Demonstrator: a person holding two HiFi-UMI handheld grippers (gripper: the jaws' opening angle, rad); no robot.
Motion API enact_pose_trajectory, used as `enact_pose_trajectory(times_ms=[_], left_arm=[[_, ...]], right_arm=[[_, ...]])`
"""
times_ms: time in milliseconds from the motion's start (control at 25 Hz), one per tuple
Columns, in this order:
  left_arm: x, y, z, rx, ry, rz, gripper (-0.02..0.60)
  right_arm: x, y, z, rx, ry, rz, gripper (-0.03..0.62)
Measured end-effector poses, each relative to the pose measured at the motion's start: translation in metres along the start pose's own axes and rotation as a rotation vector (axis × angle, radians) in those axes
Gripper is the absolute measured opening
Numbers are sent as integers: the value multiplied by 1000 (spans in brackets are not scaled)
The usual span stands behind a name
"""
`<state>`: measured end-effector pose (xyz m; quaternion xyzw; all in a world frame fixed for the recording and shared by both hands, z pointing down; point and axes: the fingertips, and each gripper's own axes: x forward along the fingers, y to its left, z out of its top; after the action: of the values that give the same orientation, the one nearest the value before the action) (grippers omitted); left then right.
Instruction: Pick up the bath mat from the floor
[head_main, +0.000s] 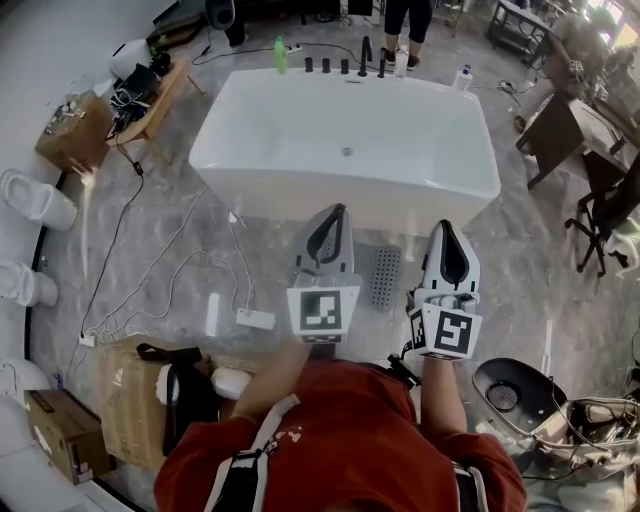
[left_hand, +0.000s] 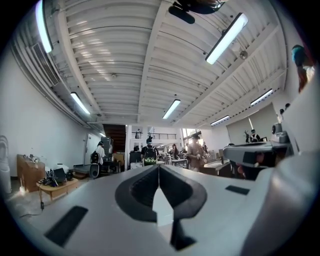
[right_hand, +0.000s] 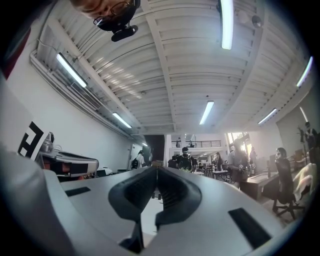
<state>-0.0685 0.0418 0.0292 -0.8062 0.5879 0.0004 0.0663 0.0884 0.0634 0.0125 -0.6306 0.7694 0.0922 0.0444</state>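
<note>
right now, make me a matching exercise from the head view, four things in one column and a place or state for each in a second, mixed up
Things:
1. bath mat
2. green bottle
3. cardboard box
4. left gripper

Place or state:
a. jaws shut, nothing between them
b. at the far rim of the bathtub
c. on the floor, lower left of the picture
d. flat on the floor just in front of the bathtub

Pairs: 1-d, 2-b, 3-c, 4-a
</note>
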Motion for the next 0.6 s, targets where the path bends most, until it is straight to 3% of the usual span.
enact_pose_trajectory(times_ms=[600], left_arm=[[51, 98, 3, 12, -39, -52, 15]], right_arm=[[87, 62, 0, -33, 0, -47, 14]])
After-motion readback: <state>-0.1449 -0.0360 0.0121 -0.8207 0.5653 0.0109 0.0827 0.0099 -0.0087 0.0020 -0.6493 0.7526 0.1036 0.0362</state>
